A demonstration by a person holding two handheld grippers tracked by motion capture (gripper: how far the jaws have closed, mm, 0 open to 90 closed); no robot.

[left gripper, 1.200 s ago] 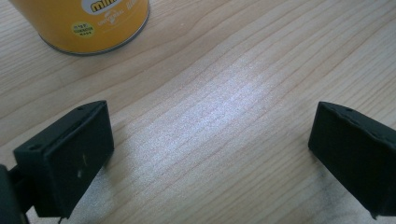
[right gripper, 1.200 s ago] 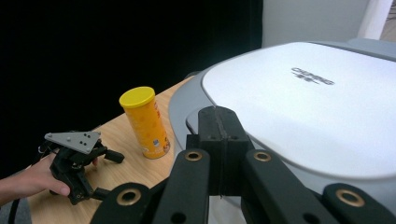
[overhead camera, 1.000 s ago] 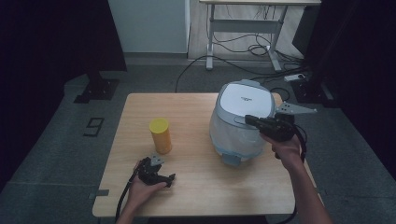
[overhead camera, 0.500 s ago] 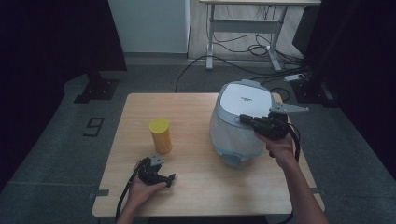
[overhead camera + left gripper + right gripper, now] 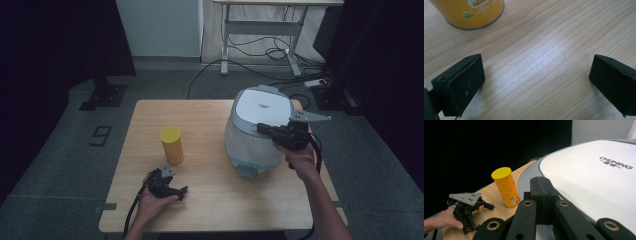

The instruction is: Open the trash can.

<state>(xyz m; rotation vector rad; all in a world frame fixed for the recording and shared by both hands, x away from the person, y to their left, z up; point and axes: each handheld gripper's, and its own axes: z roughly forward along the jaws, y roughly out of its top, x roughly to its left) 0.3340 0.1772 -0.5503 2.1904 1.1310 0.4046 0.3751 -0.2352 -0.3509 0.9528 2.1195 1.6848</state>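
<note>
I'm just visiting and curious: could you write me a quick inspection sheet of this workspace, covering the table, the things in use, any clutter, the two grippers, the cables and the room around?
Surface: light wooden table, bare wood between the things.
Job's things: grey and white cooker at the table's right, lid down; yellow can upright at centre left, yellow lid on.
Clutter: nothing seen.
Grippers: right gripper jaws together, tips over the cooker's lid edge; left gripper jaws wide apart above bare wood, near the can.
Cables: one trails from each gripper; more lie on the floor under the far desk.
Surroundings: grey floor, dark curtains at both sides, a floor marking reading 9.
</note>
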